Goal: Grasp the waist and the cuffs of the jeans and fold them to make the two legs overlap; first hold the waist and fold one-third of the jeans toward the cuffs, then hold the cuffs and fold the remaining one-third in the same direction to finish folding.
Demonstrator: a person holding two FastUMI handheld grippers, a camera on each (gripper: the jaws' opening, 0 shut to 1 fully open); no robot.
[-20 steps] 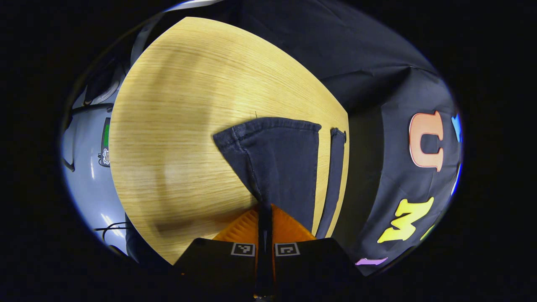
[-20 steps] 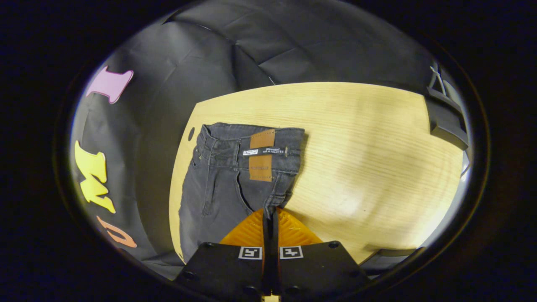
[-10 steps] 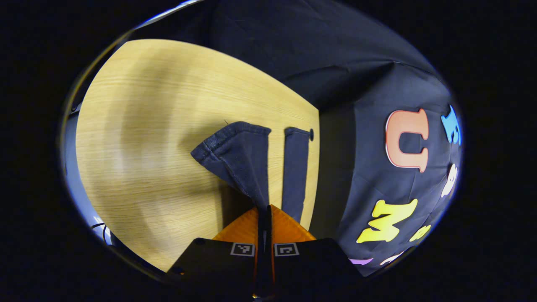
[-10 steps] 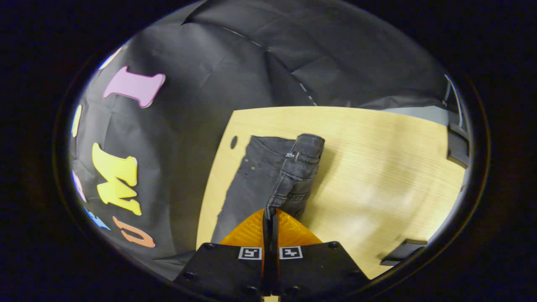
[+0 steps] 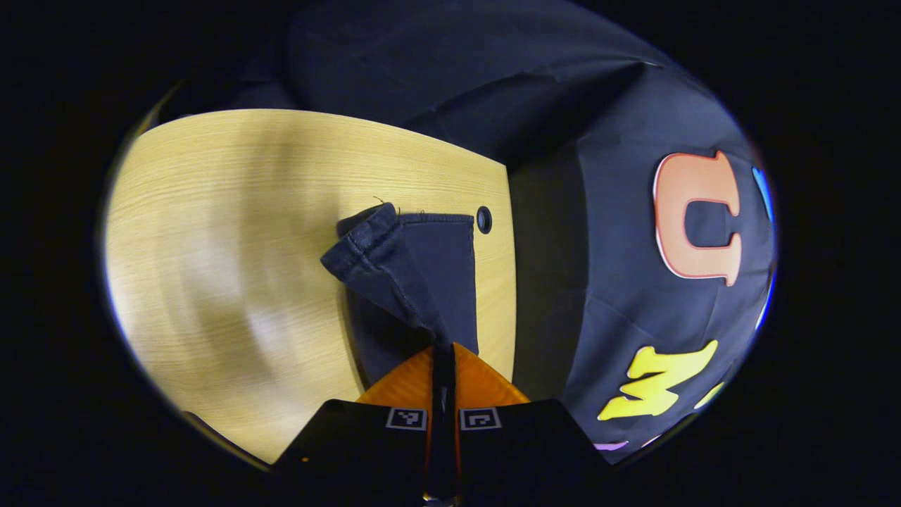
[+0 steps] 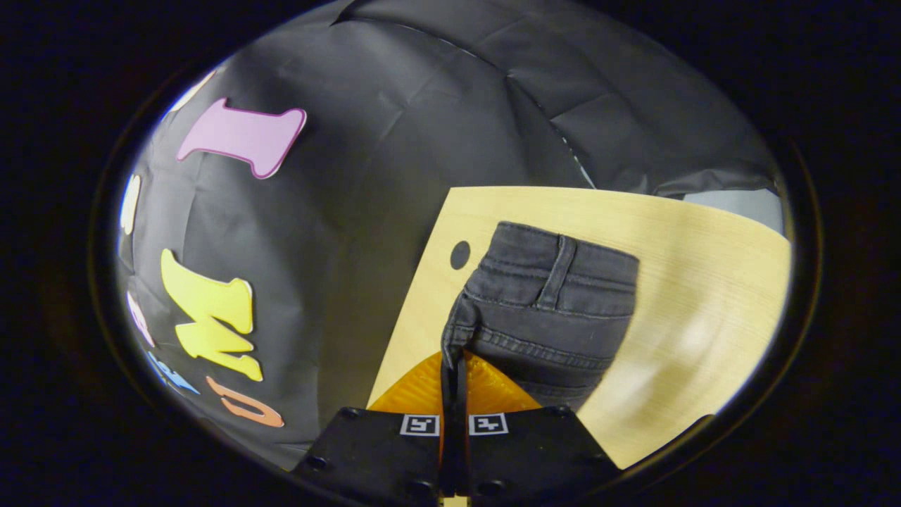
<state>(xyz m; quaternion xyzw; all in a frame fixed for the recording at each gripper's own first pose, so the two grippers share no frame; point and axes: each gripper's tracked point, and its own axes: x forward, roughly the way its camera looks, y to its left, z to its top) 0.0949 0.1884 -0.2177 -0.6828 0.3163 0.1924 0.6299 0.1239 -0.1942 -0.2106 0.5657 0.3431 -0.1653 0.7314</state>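
So both grippers are clamped on denim right now. The left gripper (image 5: pixel 443 346) has its fingers pinched tight on the edge of a cuff (image 5: pixel 366 236), which rises from the bottom centre of the left gripper view up toward the middle, draping over the other leg (image 5: pixel 440 271) lying flat on the table (image 5: pixel 232 211). The right gripper (image 6: pixel 454 358) is closed on the waist corner (image 6: pixel 461 331) of the jeans (image 6: pixel 556 310), with the waistband and a belt loop (image 6: pixel 559 262) spread across the centre-right of the right gripper view.

Looks like the leg-over-leg fold is nearly landed. To do it well I'd carry both ends across at the same pace, keep the cloth lightly taut between the grippers, and line the held cuff hem up with the lower one before lowering (the top cuff looks curled at its corner, so it'd probably need a small outward tug to flatten).

Watch the edges though: the jeans sit close to the table's edge by the black cloth wall, just beside a small round hole (image 5: pixel 483 219) near the cuff and another (image 6: pixel 460 254) near the waist. Plenty of bare wood on the left of the left gripper view and the right of the right gripper view.
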